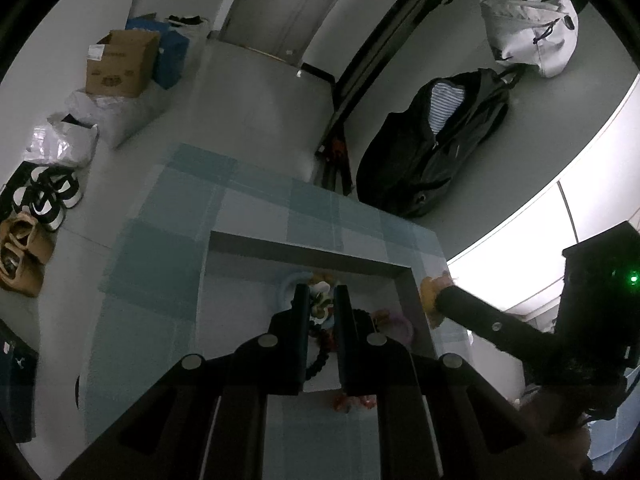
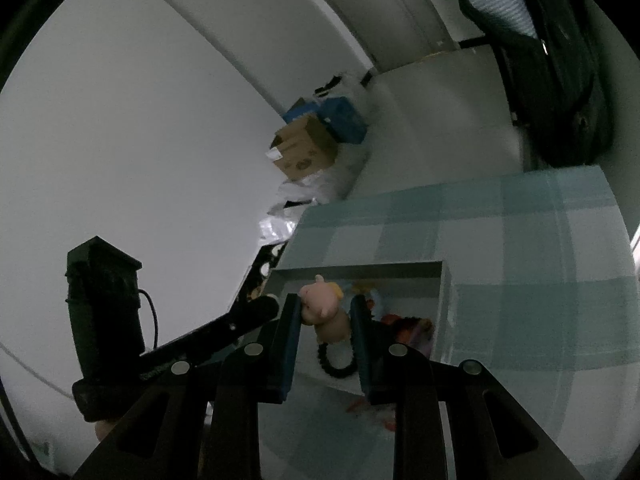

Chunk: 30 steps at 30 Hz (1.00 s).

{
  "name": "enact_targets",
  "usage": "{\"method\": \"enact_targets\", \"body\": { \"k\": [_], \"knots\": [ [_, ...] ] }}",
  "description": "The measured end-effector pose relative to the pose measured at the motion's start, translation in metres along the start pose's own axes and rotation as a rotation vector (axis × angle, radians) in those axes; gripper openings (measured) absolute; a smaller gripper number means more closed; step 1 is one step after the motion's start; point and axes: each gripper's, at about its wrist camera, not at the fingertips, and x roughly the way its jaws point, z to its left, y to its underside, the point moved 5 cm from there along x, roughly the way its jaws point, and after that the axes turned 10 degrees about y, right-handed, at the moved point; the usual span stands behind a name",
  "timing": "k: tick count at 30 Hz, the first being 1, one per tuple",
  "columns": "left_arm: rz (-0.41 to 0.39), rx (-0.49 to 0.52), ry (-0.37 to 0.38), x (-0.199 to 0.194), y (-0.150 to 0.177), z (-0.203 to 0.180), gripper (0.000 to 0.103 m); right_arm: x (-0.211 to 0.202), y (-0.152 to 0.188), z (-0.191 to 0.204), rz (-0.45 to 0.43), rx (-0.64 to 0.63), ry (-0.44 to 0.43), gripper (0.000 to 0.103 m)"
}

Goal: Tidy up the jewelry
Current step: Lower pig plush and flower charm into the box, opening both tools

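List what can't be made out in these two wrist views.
- Left wrist view: the flowery piece between the left gripper fingers is dim and half hidden by them; grip unclear.
- Right wrist view: the right gripper frames the pink plush charm; contact not visible.
- Tray contents: dim, overlapping, partly hidden by the fingers in both views.
- Orange bits near the tray: blurred, unidentifiable.

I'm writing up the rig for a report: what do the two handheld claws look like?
Both claws are matte black. The left claw and right claw each have two flat rectangular fingers on angular linkages with round silver pivot pins. The right one's blocky body shows a green light, the left one's handle a thin black cable and faint white lettering.
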Motion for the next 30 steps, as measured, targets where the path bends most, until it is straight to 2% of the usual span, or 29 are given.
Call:
{"method": "enact_targets", "body": {
  "k": [19, 25, 28, 30],
  "knots": [
    [0.076, 0.047, -0.053, 0.023, 0.006, -0.005, 0.007, 0.021, 0.003, -0.019, 0.054, 0.059, 0.035, 0.025],
    [0.075, 0.092, -0.059, 0.025, 0.008, -0.013, 0.008, 0.020, 0.004, -0.016, 0.049, 0.044, 0.043, 0.026],
    [0.107, 0.084, -0.062, 0.030, 0.010, -0.013, 0.008, 0.017, 0.005, -0.016, 0.036, 0.042, 0.047, 0.026],
    [0.122, 0.066, -0.062, 0.032, 0.012, -0.009, 0.013, 0.013, 0.004, -0.017, 0.021, 0.039, 0.046, 0.026]
  ]
}}
